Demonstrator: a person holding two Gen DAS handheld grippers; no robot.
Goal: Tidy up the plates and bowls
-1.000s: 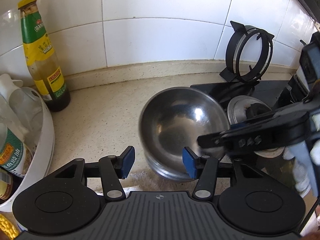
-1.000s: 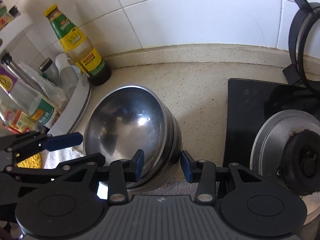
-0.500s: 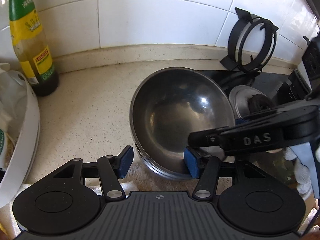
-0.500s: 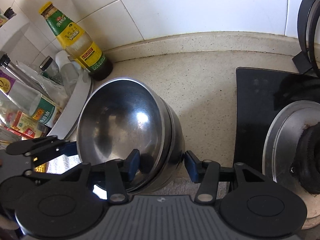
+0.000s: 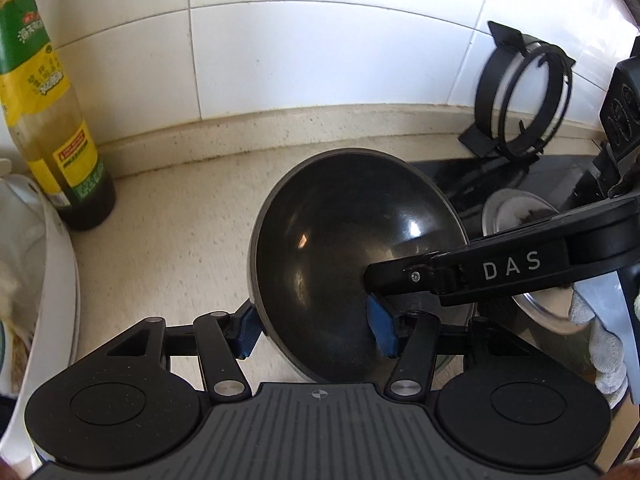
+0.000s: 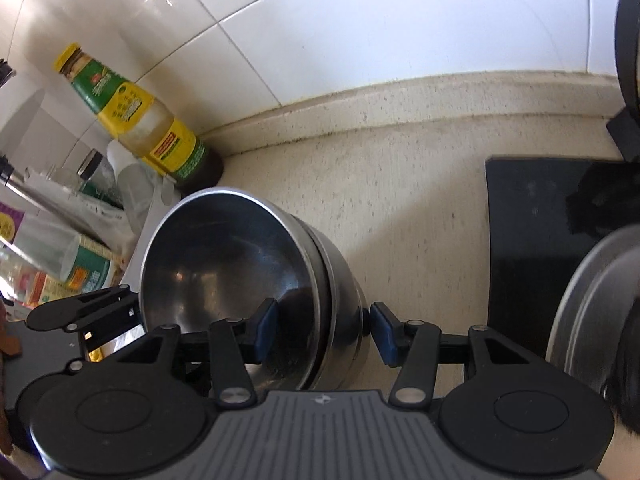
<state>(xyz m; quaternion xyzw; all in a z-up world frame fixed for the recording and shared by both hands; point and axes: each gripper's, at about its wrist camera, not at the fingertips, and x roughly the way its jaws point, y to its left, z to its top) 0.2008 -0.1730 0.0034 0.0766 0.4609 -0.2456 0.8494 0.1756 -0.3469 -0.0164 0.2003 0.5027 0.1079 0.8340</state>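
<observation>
A stack of nested steel bowls [image 5: 344, 240] [image 6: 224, 264] stands on the speckled counter [image 5: 168, 232]. My left gripper [image 5: 314, 332] is open and straddles the stack's left wall. Its left finger sits outside against the wall and its right finger is inside the top bowl. My right gripper [image 6: 324, 332] is open too and straddles the right wall, left finger inside and right finger outside. In the left wrist view the right gripper's black finger [image 5: 480, 272] reaches into the bowl. The right wrist view shows the left gripper's finger [image 6: 80, 312] at the stack's left rim.
A yellow-labelled sauce bottle [image 5: 52, 120] [image 6: 140, 120] stands by the tiled wall. A white tray [image 5: 56, 288] of bottles is on the left. To the right lie a black hob [image 6: 528, 240] with a burner plate [image 5: 516, 216] and a pan support ring [image 5: 520, 100]. A gloved hand [image 5: 600, 332] holds the right gripper.
Both grippers have moved in closer over the bowl stack, so each now has a finger deeper inside the top bowl. The finger gaps look unchanged.
</observation>
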